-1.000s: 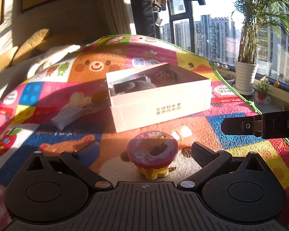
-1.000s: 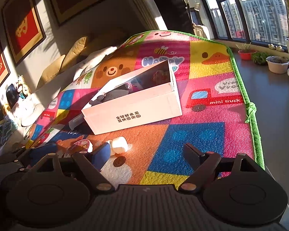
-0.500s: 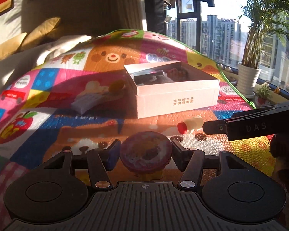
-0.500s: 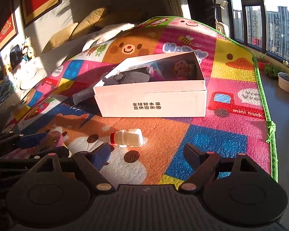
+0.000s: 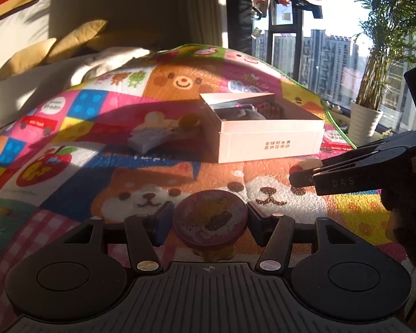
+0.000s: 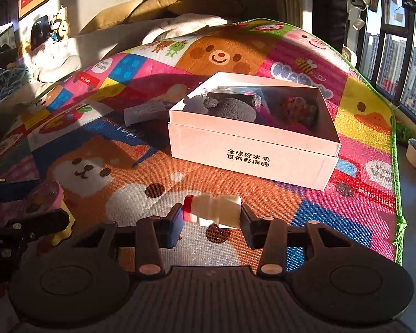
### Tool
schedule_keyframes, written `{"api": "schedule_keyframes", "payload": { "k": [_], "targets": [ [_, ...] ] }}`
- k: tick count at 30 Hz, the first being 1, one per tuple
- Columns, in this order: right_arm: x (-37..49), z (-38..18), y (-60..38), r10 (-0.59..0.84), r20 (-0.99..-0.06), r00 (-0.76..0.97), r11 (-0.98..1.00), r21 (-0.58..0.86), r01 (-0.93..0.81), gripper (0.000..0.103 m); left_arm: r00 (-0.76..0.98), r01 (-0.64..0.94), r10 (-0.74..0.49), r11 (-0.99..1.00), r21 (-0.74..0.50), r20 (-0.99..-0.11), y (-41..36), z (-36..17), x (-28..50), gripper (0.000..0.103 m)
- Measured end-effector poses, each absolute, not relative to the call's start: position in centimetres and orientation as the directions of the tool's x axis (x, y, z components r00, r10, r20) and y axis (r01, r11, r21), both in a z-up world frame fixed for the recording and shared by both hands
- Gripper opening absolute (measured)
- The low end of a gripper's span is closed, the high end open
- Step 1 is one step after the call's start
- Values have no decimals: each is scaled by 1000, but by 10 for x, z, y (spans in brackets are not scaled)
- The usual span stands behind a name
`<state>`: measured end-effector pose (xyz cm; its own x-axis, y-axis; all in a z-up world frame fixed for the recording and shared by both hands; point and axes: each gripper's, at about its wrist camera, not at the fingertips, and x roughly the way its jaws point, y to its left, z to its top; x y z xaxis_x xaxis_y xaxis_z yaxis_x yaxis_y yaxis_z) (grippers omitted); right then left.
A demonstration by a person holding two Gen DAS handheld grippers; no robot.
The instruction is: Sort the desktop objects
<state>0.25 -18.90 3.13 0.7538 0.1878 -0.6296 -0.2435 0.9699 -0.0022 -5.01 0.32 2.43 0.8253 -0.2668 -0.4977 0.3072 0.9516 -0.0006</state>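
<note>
We see a sunlit room with high-rise windows [image 6: 396,63], cushions [image 6: 141,8] and a cartoon play mat [image 6: 235,52]. On the mat sits a white box [image 6: 252,149]. Our left gripper [image 5: 210,216] jaws pinch a purple-lidded jelly cup [image 5: 210,217]; right gripper [image 6: 211,215] jaws are closing on a small white bottle [image 6: 212,213].

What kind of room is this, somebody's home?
Most likely a living room in a high-rise flat: a children's play mat on the floor, sofa cushions behind it, and a window looking out on tower blocks, with a potted palm beside it.
</note>
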Motion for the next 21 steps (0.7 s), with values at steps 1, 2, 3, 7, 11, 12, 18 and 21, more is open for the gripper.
{"api": "schedule_keyframes", "payload": {
  "k": [1, 2, 3, 7, 11, 12, 18, 21],
  "targets": [
    [-5, 35, -193, 197, -630, 751, 967, 0, -253, 43, 828, 317, -273, 949, 6, -490, -1, 28, -52, 61],
    [-13, 39, -197, 202, -626, 753, 966, 1, -258, 43, 831, 328, -280, 945, 17, -480, -5, 31, -55, 61],
    [-21, 45, -201, 204, -616, 761, 965, -2, -261, 43, 835, 338, -285, 941, 30, -470, -10, 36, -57, 61],
    [-42, 78, -225, 209, -555, 805, 969, 7, -247, 43, 841, 374, -315, 926, 52, -439, -31, 63, -49, 61],
    [-36, 121, -249, 193, -470, 861, 978, 24, -206, 43, 854, 410, -343, 907, 100, -391, -56, 94, -22, 61],
    [-30, 132, -255, 190, -451, 872, 980, 32, -197, 43, 856, 418, -351, 902, 107, -381, -62, 101, -15, 61],
    [38, 179, -279, 178, -379, 908, 984, 71, -163, 43, 877, 452, -400, 874, 178, -265, -103, 135, 46, 62],
    [92, 185, -280, 187, -397, 898, 982, 91, -164, 45, 883, 446, -407, 883, 146, -236, -115, 133, 86, 79]
  ]
}}
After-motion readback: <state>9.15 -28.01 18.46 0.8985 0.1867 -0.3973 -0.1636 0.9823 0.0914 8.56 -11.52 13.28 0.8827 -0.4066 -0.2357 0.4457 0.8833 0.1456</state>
